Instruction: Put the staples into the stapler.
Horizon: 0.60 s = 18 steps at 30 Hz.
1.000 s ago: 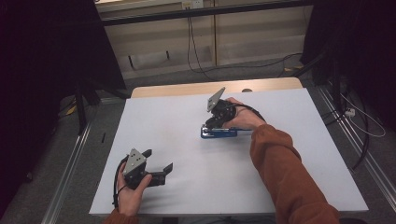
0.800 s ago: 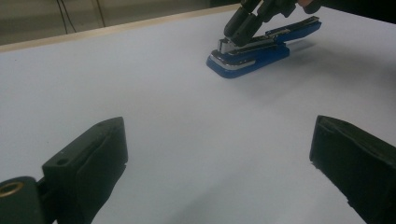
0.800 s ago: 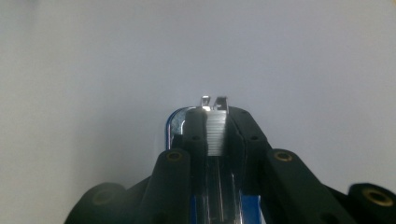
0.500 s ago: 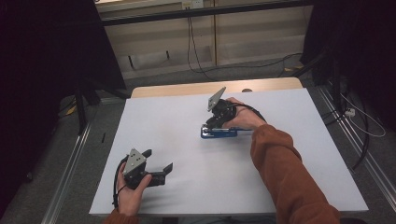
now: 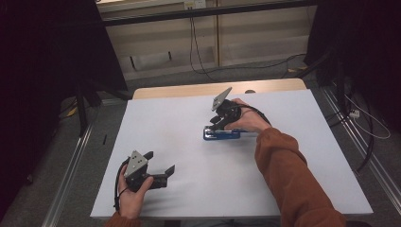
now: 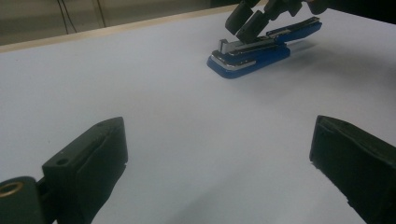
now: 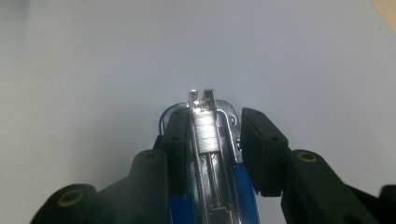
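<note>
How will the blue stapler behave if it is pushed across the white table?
The blue stapler probably slides without rolling, since its flat base lies on the table. Its metal parts suggest stiffness and some weight. The hinged top may lift.

No lettering seems legible anywhere, the views being rather dim.

A white-topped table (image 5: 189,142) with a pale wooden far edge is seen at frame centre. A blue stapler (image 5: 221,134) lies flat directly on it, right of centre and towards the far edge, its metal nose turned to the frame's left.
</note>
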Motion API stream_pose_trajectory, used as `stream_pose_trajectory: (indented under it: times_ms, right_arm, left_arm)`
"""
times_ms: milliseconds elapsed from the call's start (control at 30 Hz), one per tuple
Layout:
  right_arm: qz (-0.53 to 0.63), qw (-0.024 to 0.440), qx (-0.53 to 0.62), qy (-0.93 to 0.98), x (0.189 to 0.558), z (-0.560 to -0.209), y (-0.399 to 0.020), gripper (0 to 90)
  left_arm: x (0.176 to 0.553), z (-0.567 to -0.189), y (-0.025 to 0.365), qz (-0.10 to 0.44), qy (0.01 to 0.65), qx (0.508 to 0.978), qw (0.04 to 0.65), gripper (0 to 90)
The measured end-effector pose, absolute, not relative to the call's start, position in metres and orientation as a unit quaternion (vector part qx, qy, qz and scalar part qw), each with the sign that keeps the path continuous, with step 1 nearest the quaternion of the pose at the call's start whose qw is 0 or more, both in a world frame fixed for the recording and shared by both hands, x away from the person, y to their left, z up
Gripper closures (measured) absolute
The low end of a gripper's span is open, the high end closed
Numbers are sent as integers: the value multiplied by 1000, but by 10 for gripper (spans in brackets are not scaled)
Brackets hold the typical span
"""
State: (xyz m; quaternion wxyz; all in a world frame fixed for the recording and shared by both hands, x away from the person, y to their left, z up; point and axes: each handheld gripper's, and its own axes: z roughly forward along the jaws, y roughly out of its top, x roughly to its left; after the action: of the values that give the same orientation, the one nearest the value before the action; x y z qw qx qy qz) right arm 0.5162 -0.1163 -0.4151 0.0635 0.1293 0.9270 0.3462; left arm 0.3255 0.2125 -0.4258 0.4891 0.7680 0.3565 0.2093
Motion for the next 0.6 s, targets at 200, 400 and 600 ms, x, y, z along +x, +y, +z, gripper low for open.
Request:
stream_pose_trajectory:
  times_ms: [200,400,600]
  right_arm:
    - [357,63,168,917,512,-419,-124,444]
    - [369,70,205,904,508,-420,-126,285]
    - [382,76,233,891,504,-418,-130,164]
  left_arm:
    - [326,-426,212,210,357,768,489,43]
    - [326,-426,212,210,357,768,489,43]
    - [326,-426,212,209,358,768,489,43]
